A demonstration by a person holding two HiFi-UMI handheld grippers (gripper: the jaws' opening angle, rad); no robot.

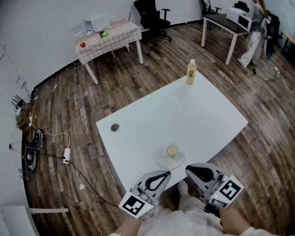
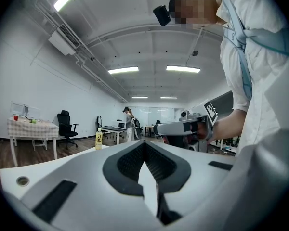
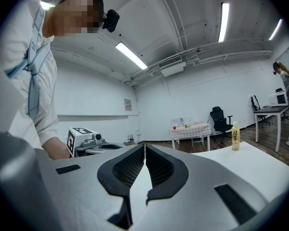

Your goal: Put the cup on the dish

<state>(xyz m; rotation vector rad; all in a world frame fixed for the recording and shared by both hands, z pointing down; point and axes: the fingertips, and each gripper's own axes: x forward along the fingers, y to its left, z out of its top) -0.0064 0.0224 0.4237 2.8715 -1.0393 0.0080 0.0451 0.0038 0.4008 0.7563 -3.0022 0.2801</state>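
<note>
A small cup [image 1: 172, 151] with pale yellow contents stands on a round white dish [image 1: 163, 161] near the front edge of the white table [image 1: 187, 109]. My left gripper [image 1: 166, 173] is just in front of the dish and to its left, jaws shut and empty. My right gripper [image 1: 188, 169] is just in front of it and to its right, also shut and empty. In the left gripper view the left gripper's [image 2: 144, 144] jaws meet with nothing between them, and the right gripper [image 2: 157, 128] shows beyond. The right gripper view shows the right gripper's [image 3: 144, 146] jaws touching. Neither gripper view shows the cup or dish.
A yellow-labelled bottle [image 1: 191, 72] stands at the table's far corner. A small round cap-like thing [image 1: 115, 127] lies near the left edge. A cloth-covered table [image 1: 108, 36], office chairs [image 1: 150, 11] and a desk with a person [image 1: 255, 28] beside it stand farther off.
</note>
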